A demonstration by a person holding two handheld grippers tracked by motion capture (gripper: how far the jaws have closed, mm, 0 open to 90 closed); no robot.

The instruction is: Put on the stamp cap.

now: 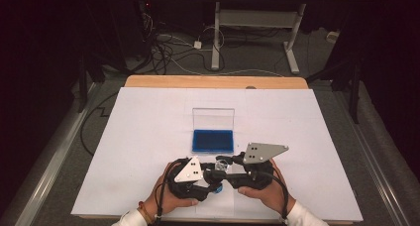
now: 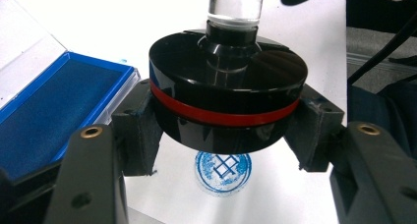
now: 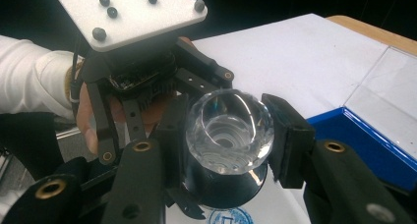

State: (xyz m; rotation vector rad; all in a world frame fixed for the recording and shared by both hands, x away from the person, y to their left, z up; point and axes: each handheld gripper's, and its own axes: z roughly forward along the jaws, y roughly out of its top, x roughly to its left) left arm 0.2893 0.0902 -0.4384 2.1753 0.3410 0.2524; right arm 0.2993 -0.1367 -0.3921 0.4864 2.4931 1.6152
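Dark rm, grey floor (image 1: 59, 151) w/ cables (image 1: 163, 50), desk legs (image 1: 216, 37).

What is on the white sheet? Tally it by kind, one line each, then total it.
Stamp, black base with red band and clear handle, held by both grippers: 1
Ink pad case, blue, lid open: 1
Blue stamped mark on the paper: 1
Grippers, left gripper and right gripper: 2
Total: 5
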